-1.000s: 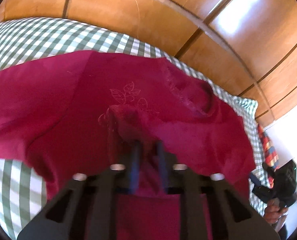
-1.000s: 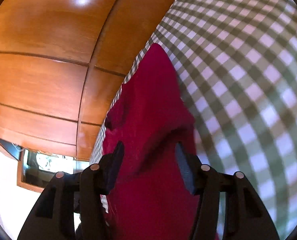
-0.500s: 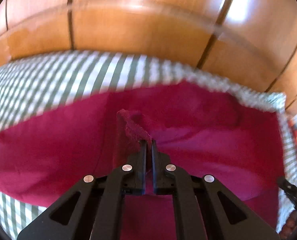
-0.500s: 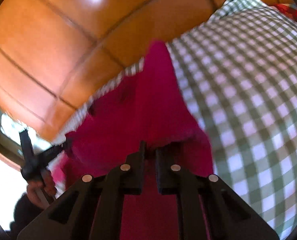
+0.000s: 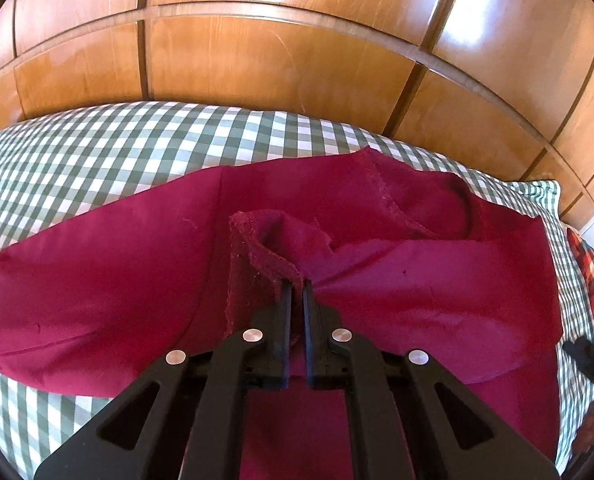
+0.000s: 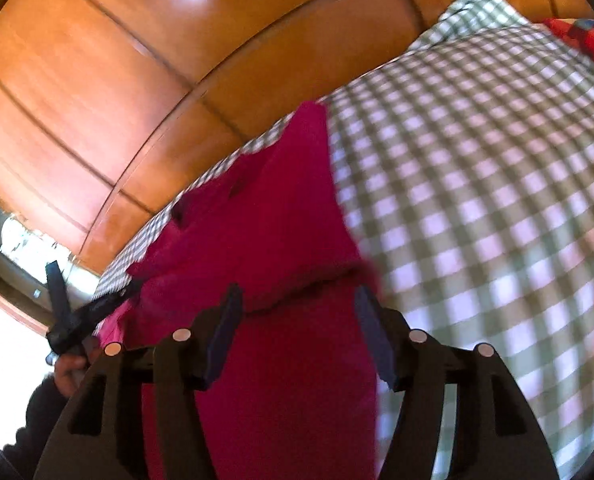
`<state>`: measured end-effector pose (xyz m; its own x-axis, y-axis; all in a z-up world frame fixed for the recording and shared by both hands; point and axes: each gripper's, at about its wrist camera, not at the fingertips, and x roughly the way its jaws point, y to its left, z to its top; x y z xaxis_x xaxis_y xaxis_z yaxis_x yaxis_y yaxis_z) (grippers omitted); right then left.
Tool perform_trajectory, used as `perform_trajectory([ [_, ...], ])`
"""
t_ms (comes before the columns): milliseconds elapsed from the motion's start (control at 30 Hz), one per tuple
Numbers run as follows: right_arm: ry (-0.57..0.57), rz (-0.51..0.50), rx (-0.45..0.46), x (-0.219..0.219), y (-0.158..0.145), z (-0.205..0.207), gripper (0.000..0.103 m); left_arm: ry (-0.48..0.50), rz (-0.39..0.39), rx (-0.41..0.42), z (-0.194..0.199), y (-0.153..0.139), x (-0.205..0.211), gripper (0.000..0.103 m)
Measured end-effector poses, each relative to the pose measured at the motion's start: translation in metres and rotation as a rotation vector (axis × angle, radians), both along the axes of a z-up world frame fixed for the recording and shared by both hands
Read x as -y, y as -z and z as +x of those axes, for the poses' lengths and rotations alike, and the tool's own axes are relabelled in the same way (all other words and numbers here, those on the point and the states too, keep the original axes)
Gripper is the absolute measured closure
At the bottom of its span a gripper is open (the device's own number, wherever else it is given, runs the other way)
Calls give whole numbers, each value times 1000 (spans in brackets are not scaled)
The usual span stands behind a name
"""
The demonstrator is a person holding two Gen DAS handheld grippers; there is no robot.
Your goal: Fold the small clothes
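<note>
The crimson top point(image 5: 417, 288) lies spread on the gingham-covered bed point(image 5: 97, 160). The left hand-held gripper point(image 5: 296, 286) pinches a hemmed edge; the right hand-held gripper point(image 6: 297, 320) hangs spread above the cloth, gripping nothing. With one pinch only, the fold may drag crooked or slip free. No containers visible.

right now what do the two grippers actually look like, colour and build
Both the left gripper and the right gripper are matte black plastic, with angular frames, triangular cutouts and four round silver rivets each. The fingers are flat, narrow black bars. No cables, markings or sleeves show.
</note>
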<state>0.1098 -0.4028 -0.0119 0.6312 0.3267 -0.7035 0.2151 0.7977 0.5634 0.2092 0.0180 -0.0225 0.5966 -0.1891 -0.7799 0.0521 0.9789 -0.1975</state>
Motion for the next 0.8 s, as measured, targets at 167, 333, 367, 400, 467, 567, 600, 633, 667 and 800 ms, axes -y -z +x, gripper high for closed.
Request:
perform_trajectory([
  [167,64,26,-29,22,-3,37,45,7,-28,16,-3,-3,-1,100],
  [333,58,69,-78,21,6,84,45,28,-34,79,-9,-19,0,100],
  [367,64,69,-92,22,10,93,45,33,-36,97,-10,-24,1,100],
  [400,59,68,-107,20,14,102,58,33,-34,109,-9,-27,1,100],
  [467,43,19,-126,14,14,113,93,19,-29,157,-9,-39,0,100],
  [567,68,-89,-69,8,-1,105,94,-29,-43,216,-7,-56,-9,100],
  [600,83,-143,-99,8,4,106,94,-42,-40,197,-3,-54,-12,100],
  [633,84,-156,-124,8,12,107,94,-51,-35,159,3,-48,-14,100],
  [667,77,-158,-146,6,20,108,94,-69,-22,115,10,-38,-16,100],
  [800,76,-159,-140,7,25,103,75,-159,-61,-42,22,6,-33,100],
])
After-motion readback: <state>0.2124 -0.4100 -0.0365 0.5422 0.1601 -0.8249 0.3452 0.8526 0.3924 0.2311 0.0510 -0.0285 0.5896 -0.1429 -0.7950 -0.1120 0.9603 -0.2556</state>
